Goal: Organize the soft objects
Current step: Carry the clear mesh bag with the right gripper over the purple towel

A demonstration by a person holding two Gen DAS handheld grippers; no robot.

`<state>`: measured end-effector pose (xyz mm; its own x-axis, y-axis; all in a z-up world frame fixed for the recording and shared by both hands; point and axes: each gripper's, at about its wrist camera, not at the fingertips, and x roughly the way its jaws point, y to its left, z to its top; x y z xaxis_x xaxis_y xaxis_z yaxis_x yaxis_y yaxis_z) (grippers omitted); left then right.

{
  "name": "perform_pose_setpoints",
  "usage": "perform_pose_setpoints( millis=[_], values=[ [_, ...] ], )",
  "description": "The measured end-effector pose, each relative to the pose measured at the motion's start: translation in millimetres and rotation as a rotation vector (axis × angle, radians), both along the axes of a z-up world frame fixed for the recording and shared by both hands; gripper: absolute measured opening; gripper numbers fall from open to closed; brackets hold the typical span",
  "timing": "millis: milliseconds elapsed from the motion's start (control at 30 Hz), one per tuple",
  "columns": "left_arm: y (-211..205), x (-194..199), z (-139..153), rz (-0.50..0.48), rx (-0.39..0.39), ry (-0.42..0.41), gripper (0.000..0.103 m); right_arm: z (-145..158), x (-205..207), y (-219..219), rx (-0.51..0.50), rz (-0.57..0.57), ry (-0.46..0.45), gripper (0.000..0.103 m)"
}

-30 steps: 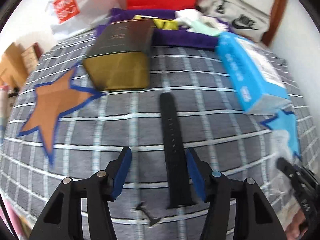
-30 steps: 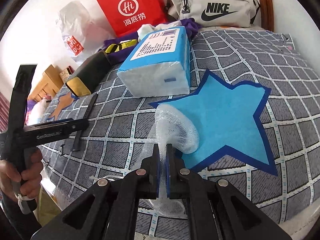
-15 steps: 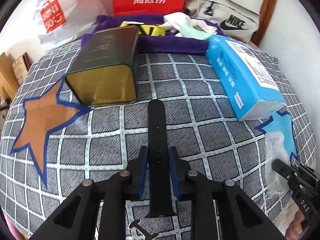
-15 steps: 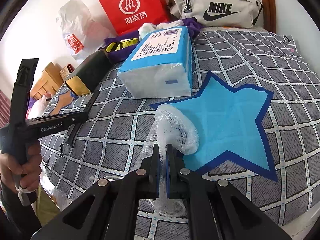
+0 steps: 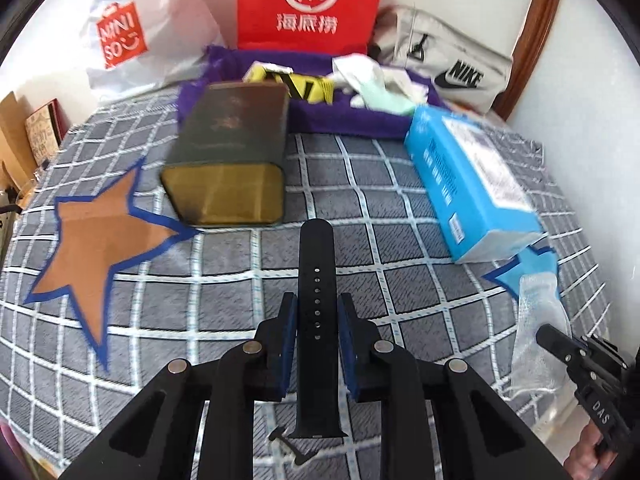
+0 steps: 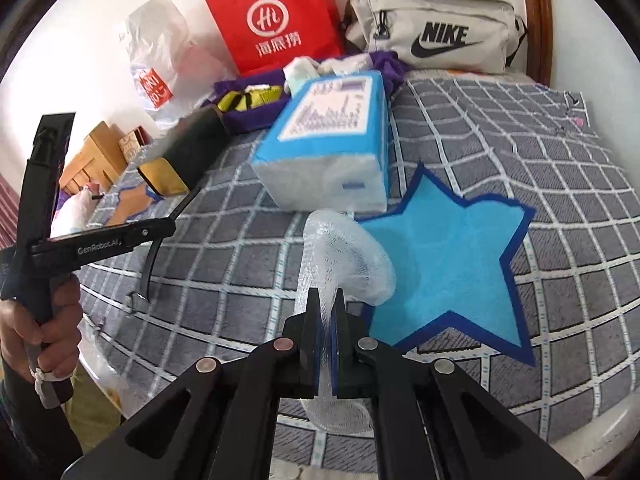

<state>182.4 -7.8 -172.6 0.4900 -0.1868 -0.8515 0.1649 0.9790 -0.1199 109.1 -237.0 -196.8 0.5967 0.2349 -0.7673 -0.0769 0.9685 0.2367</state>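
Straight ahead, the dark green metal tin box (image 5: 232,152) and the long blue tissue pack (image 5: 472,184) lie apart on the grey checked bed cover (image 5: 360,200), leaving an open lane between them. At its far end, the purple towel (image 5: 344,120) and the red paper bag (image 5: 310,4) block the way.

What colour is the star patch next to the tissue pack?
Light blue with a darker blue border; the star patch shows best in the right wrist view.
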Motion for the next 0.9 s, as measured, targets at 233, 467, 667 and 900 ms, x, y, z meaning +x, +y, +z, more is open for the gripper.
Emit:
perform_pose_setpoints(
  millis=[233, 467, 667, 900],
  values=[
    [22.0, -12.7, 29.3, 0.023, -0.049, -0.036, 0.019, 34.4, 0.6, 11.0, -0.017, 0.024, -0.052, 0.004],
    [38.7, -15.2, 53.5, 0.063, -0.073, -0.070, 0.019, 64.3, 4.4, 20.6, -0.021, 0.059, -0.104, 0.004],
    [49.3, -5.9, 70.4, 0.097, -0.100, -0.087, 0.019, 88.2, 11.8, 22.8, -0.015, 0.069, -0.141, 0.004],
    [55.2, 10.7, 85.0, 0.121, -0.113, -0.102, 0.019, 110.4, 28.3, 21.1, -0.017, 0.077, -0.175, 0.004]
  ],
)
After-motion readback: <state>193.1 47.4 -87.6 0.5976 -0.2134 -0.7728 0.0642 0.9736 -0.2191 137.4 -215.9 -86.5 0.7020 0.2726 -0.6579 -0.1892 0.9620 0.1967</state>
